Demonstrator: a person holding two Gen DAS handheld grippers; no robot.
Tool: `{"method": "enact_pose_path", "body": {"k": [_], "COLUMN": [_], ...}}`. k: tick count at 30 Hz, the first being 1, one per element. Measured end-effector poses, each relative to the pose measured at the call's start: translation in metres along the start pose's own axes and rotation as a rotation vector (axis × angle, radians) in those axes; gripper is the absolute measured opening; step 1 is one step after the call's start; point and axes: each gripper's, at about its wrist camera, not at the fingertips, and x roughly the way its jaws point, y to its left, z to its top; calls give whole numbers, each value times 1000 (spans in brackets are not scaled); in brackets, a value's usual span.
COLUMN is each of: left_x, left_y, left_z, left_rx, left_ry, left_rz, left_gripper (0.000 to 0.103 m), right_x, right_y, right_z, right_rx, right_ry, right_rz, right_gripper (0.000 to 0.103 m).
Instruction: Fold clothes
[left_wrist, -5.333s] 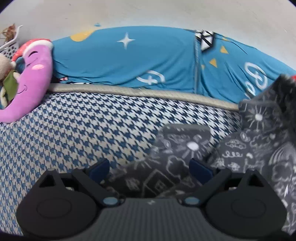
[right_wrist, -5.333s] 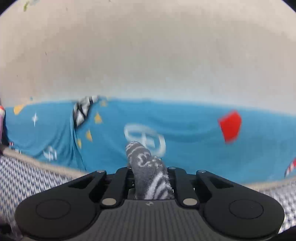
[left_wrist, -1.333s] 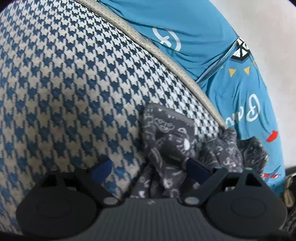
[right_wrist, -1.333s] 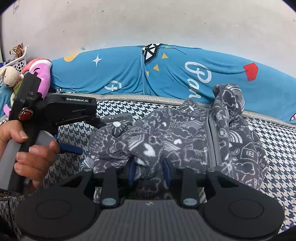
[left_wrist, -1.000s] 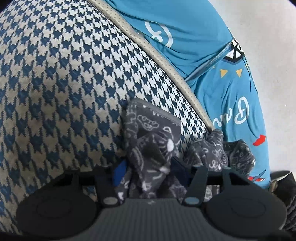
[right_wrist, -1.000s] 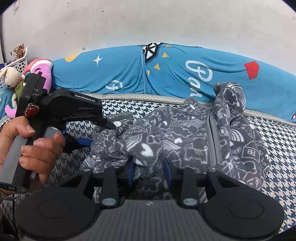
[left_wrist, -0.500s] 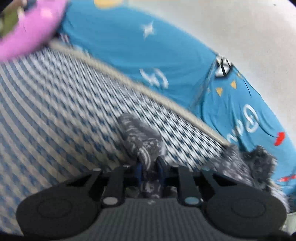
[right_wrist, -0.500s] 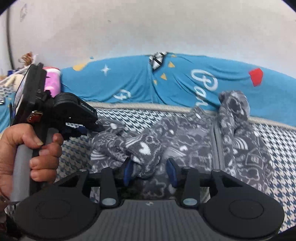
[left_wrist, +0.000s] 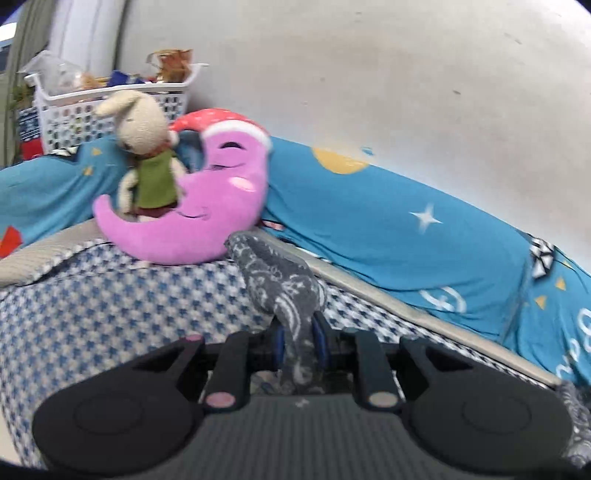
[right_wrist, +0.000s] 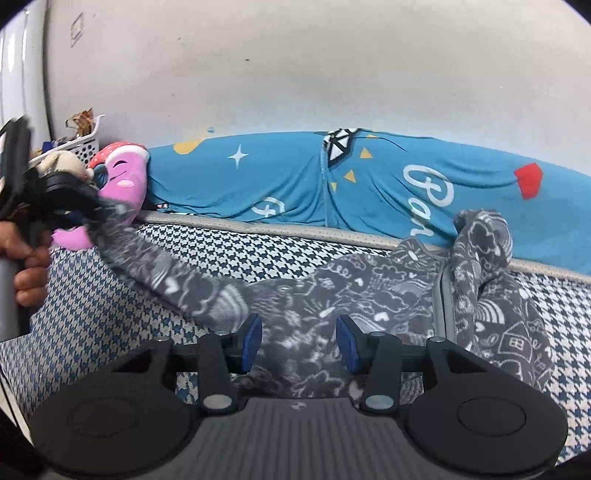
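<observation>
Grey printed fleece garment (right_wrist: 369, 295) lies spread on the houndstooth bed cover (right_wrist: 229, 247), zipper running down its right part, one sleeve (right_wrist: 166, 273) stretched out taut to the left and lifted off the cover. My left gripper (left_wrist: 298, 341) has that sleeve end: fingers nearly closed w/ the fabric bunched between the blue pads (left_wrist: 321, 338), cuff sticking up past the tips. In right wrist view I see the left gripper at far left edge, blurred, a hand (right_wrist: 26, 258) on its handle. My right gripper (right_wrist: 298, 338) sits low over the garment's body, fingers wide apart, blue pads either side of the fleece w/ nothing clamped; can't tell if pads touch the cloth. Beyond the garment, along the wall, a long blue printed cushion (right_wrist: 369, 184) w/ stars, triangles, white lettering. At the left end of the bed a pink moon plush (left_wrist: 207, 206) w/ a beige bunny toy (left_wrist: 144, 147) leaning on it, white basket (left_wrist: 92, 107) behind them.
</observation>
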Motion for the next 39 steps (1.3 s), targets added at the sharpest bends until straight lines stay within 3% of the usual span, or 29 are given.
{"method": "enact_pose_path", "body": {"k": [8,12,15,17,20,25,31,39], "left_x": [-6,18,38,42,35,16,4,-18], "left_y": [42,54,58,61,62,44,12,-45], "left_z": [12,8,0,-3,-2,-2,-8,-33], "left_rx": [-27,-43,-7,-16,-32,21,68,198], "left_ry": [-49,52,140,175,166,95,117,165], "left_rz": [42,119,247,276,248,196,52,-192], "left_gripper": [16,16,24,34,58,77,77,80], "right_x": [13,17,17,16,14,7,-13,-25], "right_y": [-3,3,8,11,13,10,-8,-61], "right_z": [-1,-3,-5,-5,-6,-4,4,7], "right_rx": [45,30,10,-11,-22,-3,42,151], "right_ry": [32,50,61,59,57,37,-35,-27], "right_rz": [21,75,116,129,138,129,83,-146], "right_gripper": [45,45,45,45,45,45,45,45]}}
